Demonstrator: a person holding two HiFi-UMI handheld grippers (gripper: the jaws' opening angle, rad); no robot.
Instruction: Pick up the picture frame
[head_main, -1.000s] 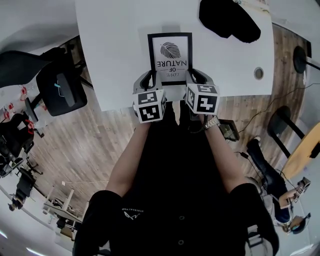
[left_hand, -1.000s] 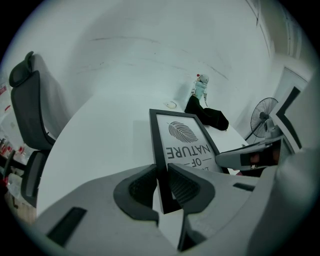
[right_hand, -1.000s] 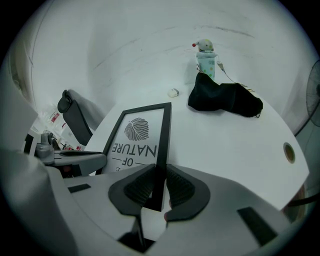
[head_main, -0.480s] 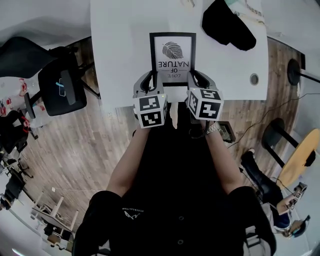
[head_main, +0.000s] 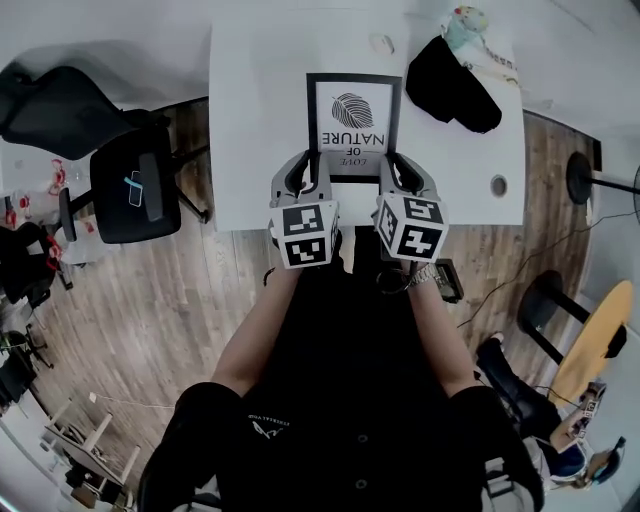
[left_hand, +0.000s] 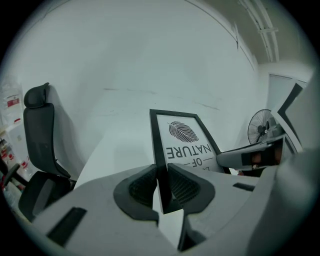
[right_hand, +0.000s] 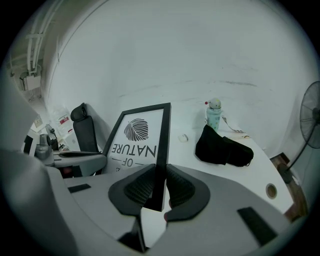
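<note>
A black picture frame (head_main: 353, 120) with a leaf print and the words "LOVE OF NATURE" hangs lifted over the white table (head_main: 260, 120), held by both sides near its bottom corners. My left gripper (head_main: 318, 180) is shut on the frame's left edge (left_hand: 159, 165). My right gripper (head_main: 385, 180) is shut on the frame's right edge (right_hand: 161, 165). In the left gripper view the pads (left_hand: 142, 189) press on the black moulding from both sides. The right gripper (left_hand: 250, 156) shows across the print in that view, and the left gripper (right_hand: 80, 161) shows in the right gripper view.
A black bag (head_main: 450, 85) lies on the table's right part, with a small pale bottle (right_hand: 214, 114) behind it. A black office chair (head_main: 130, 185) stands left of the table on the wooden floor. A fan (left_hand: 261, 131) stands at the right.
Both grippers have risen with the frame held between them, and it now hangs higher above the table. The head view has shifted, showing more of the table.
</note>
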